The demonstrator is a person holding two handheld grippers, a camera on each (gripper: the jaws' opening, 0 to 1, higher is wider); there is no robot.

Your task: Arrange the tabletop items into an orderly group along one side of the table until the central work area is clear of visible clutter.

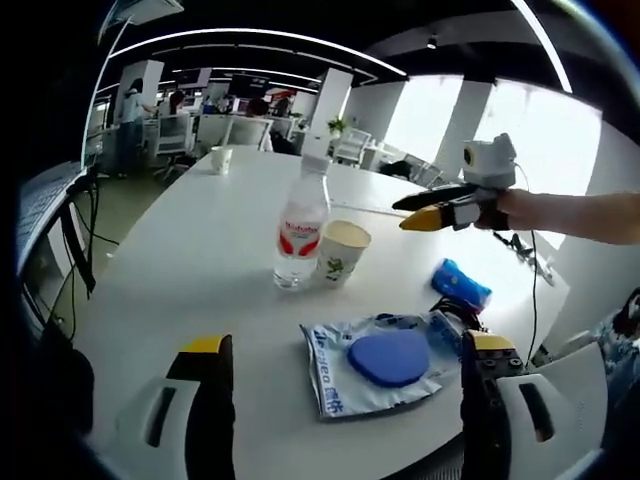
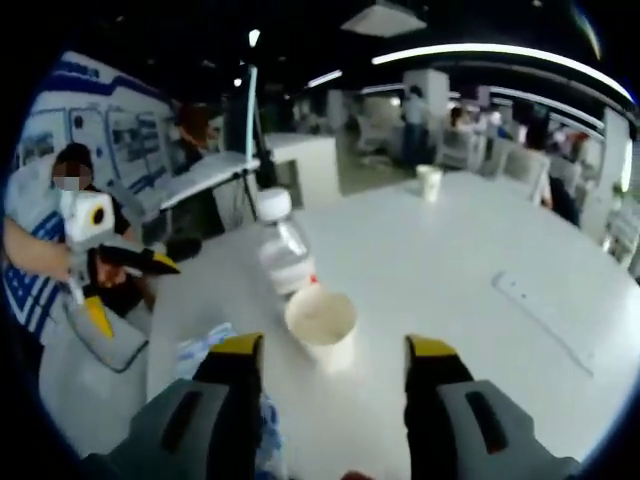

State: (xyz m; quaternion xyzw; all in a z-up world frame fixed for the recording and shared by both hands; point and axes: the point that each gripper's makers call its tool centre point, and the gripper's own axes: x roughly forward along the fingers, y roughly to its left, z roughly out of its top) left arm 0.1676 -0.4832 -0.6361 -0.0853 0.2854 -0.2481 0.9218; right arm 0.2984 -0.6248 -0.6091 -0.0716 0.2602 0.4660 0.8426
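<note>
Water bottle (image 1: 300, 228) and paper cup (image 1: 341, 251) stand touching on the white surface (image 1: 180, 250). Left hand-held gripper (image 1: 340, 400) is open over a blue-and-white packet (image 1: 375, 362), partly hidden. Right hand-held gripper (image 2: 330, 385) is open near the cup.

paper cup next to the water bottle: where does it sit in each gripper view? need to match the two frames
Left gripper view: the paper cup stands just right of center on the white table, close beside the water bottle, on its right.
Right gripper view: the paper cup is low center, between and just above that view's own jaws, bottle behind it to the upper left.
Shared landmark: the water bottle with its white cap.
</note>
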